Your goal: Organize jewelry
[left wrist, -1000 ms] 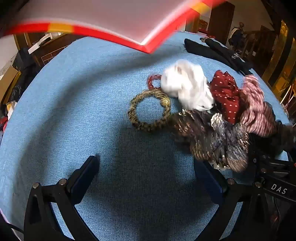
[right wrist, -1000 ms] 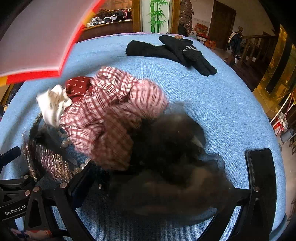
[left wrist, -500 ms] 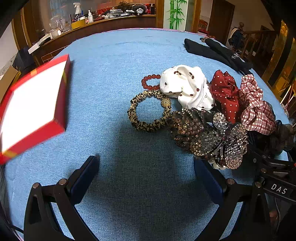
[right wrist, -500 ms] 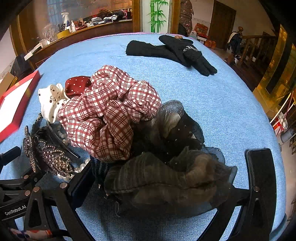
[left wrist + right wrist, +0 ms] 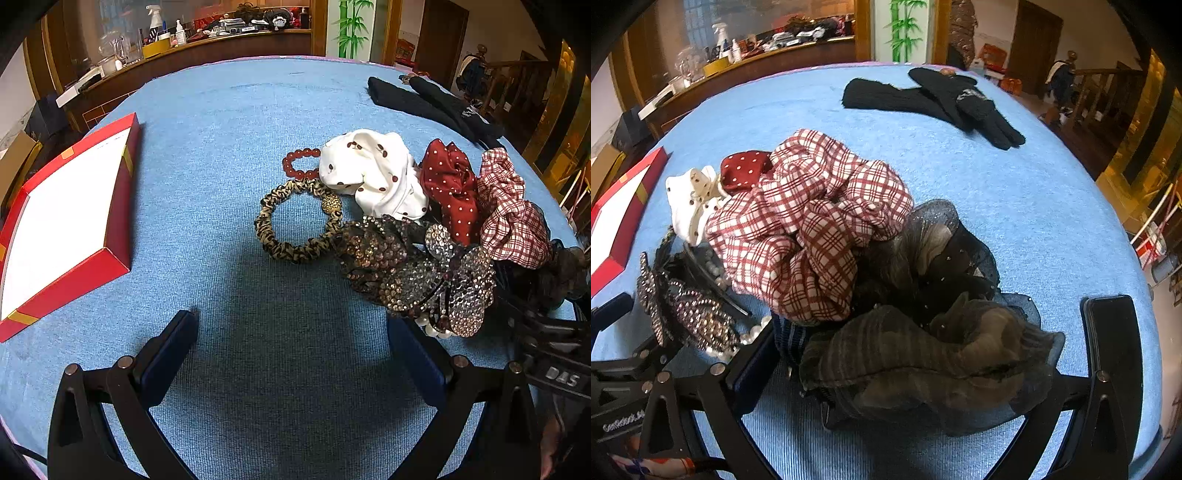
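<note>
Two grippers are held spread wide over the blue cloth (image 5: pixel 229 122), the left gripper (image 5: pixel 291 332) empty, the right gripper (image 5: pixel 931 328) flanking a dark gauze scrunchie (image 5: pixel 923 354), ungripped.

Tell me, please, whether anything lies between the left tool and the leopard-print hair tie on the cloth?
Nothing visible does. The left tool is open, and only bare blue cloth separates it from the leopard-print hair tie; the rhinestone clip sits off to its right.

red box (image 5: pixel 66 221) dropped from blurred overhead to resting flat on blue cloth (image 5: pixel 229 147) at left, pile of hair accessories (image 5: pixel 424 221) no longer motion-blurred, now sharp
</note>
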Action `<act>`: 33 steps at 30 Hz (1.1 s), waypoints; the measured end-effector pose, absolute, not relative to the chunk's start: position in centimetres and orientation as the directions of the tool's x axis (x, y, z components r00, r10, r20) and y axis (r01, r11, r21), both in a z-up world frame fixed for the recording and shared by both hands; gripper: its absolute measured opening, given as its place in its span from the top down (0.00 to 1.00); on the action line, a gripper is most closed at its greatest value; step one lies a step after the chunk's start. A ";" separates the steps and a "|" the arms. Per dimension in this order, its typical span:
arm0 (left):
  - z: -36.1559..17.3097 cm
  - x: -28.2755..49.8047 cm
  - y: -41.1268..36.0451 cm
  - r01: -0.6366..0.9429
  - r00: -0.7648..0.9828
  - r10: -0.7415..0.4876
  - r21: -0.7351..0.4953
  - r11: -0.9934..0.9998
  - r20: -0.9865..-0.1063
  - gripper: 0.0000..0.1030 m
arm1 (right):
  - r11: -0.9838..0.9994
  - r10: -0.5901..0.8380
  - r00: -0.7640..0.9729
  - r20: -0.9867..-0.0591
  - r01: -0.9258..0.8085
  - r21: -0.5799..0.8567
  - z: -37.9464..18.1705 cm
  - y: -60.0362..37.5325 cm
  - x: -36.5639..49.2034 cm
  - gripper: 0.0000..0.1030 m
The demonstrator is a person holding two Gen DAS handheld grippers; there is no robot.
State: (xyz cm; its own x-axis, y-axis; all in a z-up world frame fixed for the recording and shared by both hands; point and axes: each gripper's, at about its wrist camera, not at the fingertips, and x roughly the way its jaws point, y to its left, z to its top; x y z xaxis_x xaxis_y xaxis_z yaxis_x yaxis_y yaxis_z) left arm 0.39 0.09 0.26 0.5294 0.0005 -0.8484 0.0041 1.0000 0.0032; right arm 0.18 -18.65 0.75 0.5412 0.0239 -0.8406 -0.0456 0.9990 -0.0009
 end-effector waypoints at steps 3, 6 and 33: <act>0.2 0.4 0.1 0.001 0.524 0.011 0.014 1.000 -0.852 0.00 | 0.995 0.095 0.536 -0.839 -0.041 0.086 1.3 -19.6 -0.7 0.00; 1.1 -1.4 -0.3 0.028 0.547 0.013 0.033 0.999 -0.837 0.00 | 0.995 0.089 0.605 -0.792 -0.029 0.090 3.0 -20.5 -2.9 0.00; 9.8 -13.2 4.6 0.122 0.781 -0.141 -0.074 0.990 -0.608 0.00 | 0.986 0.164 0.880 -0.445 -0.156 0.054 10.5 -18.5 -16.1 0.00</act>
